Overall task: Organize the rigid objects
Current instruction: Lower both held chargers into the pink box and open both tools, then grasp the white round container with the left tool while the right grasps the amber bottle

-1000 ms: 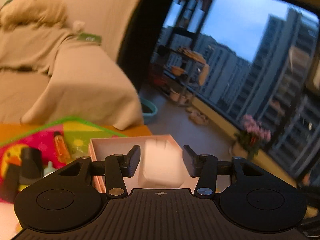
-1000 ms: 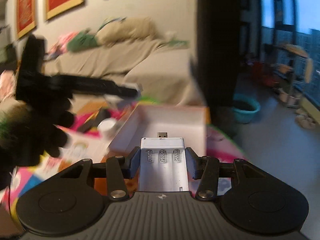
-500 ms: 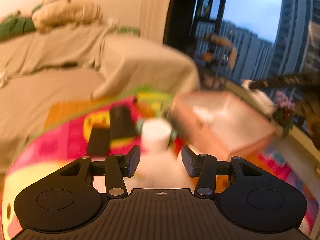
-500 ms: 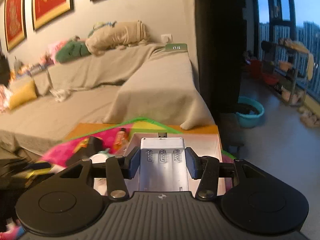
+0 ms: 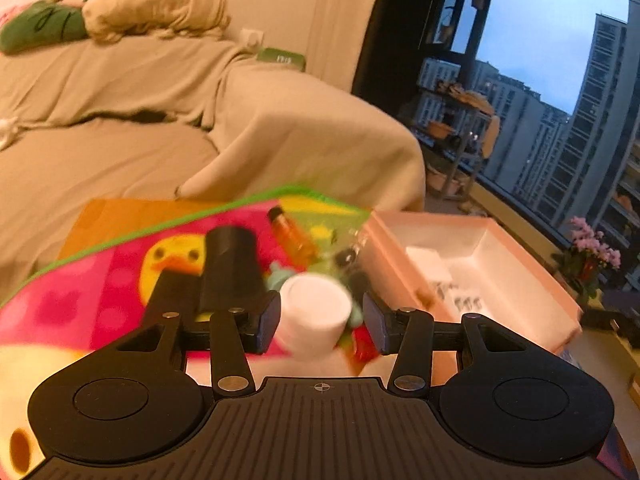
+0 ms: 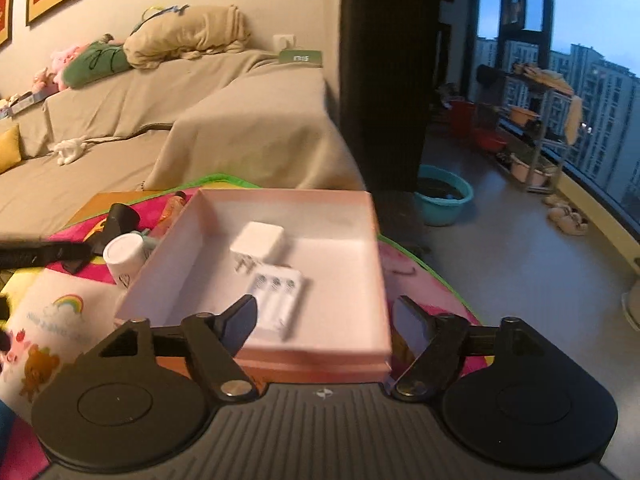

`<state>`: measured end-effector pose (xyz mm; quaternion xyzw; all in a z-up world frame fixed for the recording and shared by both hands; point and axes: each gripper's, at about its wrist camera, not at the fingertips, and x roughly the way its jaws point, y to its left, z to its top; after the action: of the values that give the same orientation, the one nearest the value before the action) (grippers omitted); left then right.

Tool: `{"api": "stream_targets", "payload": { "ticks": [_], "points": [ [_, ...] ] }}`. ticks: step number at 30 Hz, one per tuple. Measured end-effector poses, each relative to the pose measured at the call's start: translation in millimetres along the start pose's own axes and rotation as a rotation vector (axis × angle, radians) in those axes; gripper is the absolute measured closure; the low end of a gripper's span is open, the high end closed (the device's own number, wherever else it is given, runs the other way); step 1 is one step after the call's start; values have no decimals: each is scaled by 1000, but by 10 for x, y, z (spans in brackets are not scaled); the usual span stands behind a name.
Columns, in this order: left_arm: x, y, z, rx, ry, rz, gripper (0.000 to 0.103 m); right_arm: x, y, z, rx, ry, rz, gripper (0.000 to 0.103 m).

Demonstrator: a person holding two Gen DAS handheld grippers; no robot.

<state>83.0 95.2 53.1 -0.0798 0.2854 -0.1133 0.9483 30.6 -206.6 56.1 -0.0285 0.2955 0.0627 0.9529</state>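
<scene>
A pink open box [image 6: 372, 240] sits on a colourful play mat [image 5: 100, 288]. In it lie a white plug adapter [image 6: 258, 242] and a white battery charger [image 6: 276, 302]; both also show in the left wrist view [image 5: 428, 264]. My right gripper [image 6: 322, 322] is open and empty just above the box's near rim. My left gripper [image 5: 320, 314] is open, with a white round bottle [image 5: 312, 314] standing between its fingers, apart from both pads. A black cylinder [image 5: 230, 268] and an orange tube [image 5: 290, 236] lie behind the bottle.
A covered sofa [image 6: 240, 120] runs behind the table. A teal basin [image 6: 442, 194] stands on the floor to the right, by a large window and a metal rack [image 6: 540, 140]. A white illustrated card [image 6: 52, 320] lies at the left of the mat.
My right gripper has opened and let the battery charger drop into the box. My left gripper released the white adapter earlier, swung left, and now straddles the white bottle.
</scene>
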Motion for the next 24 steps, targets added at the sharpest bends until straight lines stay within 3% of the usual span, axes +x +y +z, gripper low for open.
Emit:
{"api": "stream_targets", "payload": {
  "ticks": [4, 11, 15, 18, 20, 24],
  "points": [
    [177, -108, 91, 26, -13, 53, 53, -84, -20, -96, 4, -4, 2, 23],
    [149, -39, 57, 4, -28, 58, 53, -96, 118, -225, -29, -24, -13, 20],
    [138, -148, -51, 148, 44, -30, 52, -77, 167, -345, -38, -9, 6, 20],
    [216, -279, -190, 261, 62, 47, 50, -35, 202, -390, -37, 15, 26, 20],
    [314, -256, -199, 237, 77, 91, 50, 3, 224, -423, -31, 30, 28, 20],
    [503, -154, -165, 155, 89, 80, 45, 48, 227, -473, 1, 63, 44, 20]
  ]
}}
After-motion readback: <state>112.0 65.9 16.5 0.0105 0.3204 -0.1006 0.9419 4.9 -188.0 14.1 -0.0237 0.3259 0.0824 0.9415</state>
